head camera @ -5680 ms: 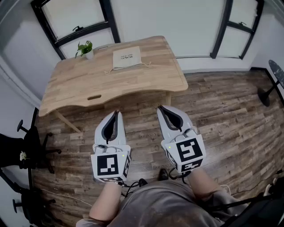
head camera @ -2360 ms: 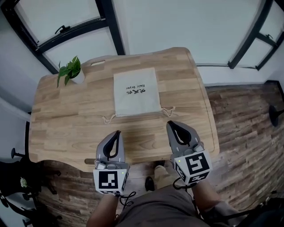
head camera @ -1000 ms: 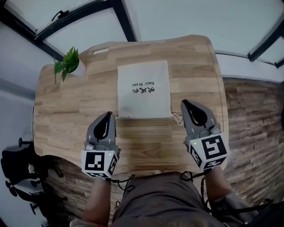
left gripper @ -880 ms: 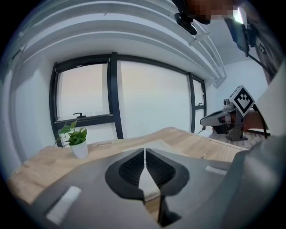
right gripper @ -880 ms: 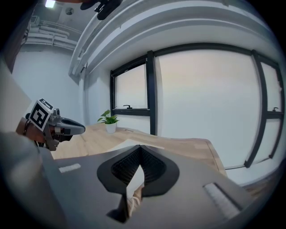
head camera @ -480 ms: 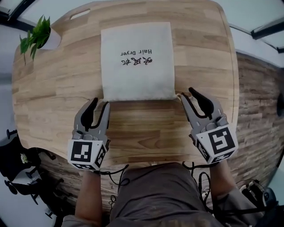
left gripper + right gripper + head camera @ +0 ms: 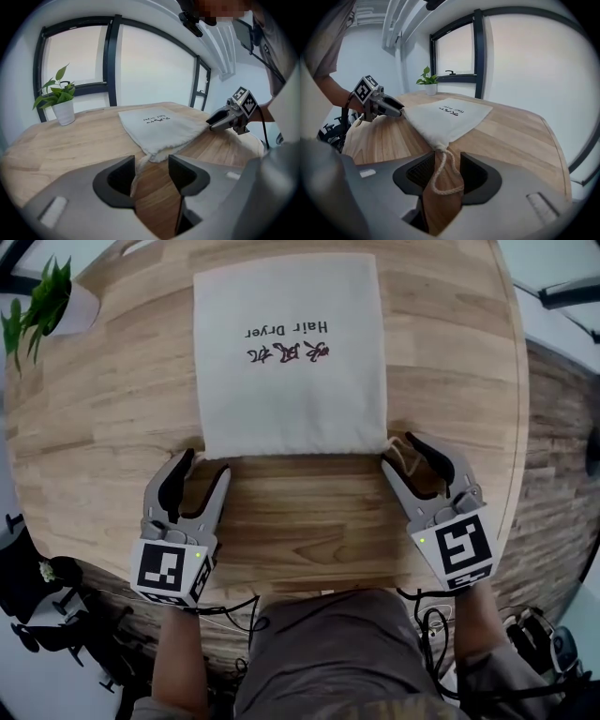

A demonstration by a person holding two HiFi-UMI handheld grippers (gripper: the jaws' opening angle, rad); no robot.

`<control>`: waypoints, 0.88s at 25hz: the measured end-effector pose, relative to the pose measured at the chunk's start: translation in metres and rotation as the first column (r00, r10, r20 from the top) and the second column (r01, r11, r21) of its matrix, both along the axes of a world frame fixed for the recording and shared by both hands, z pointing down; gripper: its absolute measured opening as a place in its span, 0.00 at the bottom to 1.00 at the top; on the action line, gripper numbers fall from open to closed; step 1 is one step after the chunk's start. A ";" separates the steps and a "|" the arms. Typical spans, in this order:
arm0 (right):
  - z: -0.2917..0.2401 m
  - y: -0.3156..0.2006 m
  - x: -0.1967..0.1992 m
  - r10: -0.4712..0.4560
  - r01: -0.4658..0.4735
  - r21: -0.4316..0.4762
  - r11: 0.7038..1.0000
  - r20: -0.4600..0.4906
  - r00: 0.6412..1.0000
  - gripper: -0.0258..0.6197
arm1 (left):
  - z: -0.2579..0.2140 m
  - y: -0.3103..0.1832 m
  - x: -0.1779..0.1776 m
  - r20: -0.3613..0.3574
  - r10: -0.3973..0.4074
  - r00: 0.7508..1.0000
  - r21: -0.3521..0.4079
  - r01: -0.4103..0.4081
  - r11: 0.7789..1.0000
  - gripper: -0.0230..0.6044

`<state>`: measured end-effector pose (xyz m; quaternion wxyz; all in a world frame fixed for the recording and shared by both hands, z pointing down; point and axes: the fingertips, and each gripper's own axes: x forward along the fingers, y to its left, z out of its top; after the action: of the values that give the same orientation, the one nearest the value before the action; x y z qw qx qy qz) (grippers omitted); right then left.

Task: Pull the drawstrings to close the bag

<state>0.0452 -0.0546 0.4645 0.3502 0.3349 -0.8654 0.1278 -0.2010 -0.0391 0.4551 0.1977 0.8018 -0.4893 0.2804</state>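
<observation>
Head view showed me the cream drawstring bag [image 7: 291, 352] lying flat on the wooden surface [image 7: 309, 521]. Its "Hair Dryer" print read upside down to me, and its gathered mouth edge lay nearest the person. The left gripper [image 7: 203, 468] sat at the bag's near left corner and the right gripper [image 7: 400, 452] at its near right corner, both low over the wood.

In the left gripper view the jaws stood apart. The left drawstring [image 7: 136, 173] trailed from the bag's corner down along the inner face of one jaw (touching it or not, I could not tell).

In the right gripper view the jaws had just been opening and stood wide. The looped right drawstring [image 7: 443, 180] lay on the wood between them, with both pads clear of it.

A potted plant [image 7: 33, 301] stood at the far left corner of the surface, well apart from the bag.
</observation>
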 end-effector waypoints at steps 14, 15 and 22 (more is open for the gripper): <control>0.007 0.004 0.000 -0.017 0.014 -0.082 0.997 -0.030 0.999 0.29 | 0.014 -0.002 -0.020 0.040 0.081 0.996 -0.096 -0.077 0.992 0.23; 0.007 0.004 0.000 -0.020 0.017 -0.083 0.996 -0.032 0.999 0.28 | 0.014 -0.004 -0.022 0.039 0.074 0.997 -0.105 -0.069 0.992 0.19; 0.009 0.005 0.006 -0.002 -0.003 -0.087 0.996 -0.058 0.998 0.11 | 0.015 -0.008 -0.024 0.088 0.112 0.990 -0.104 -0.103 0.989 0.06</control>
<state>0.0507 -0.0491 0.4731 0.3894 0.3229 -0.8484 0.1559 -0.2246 -0.0474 0.4701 0.1990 0.8022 -0.4394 0.3518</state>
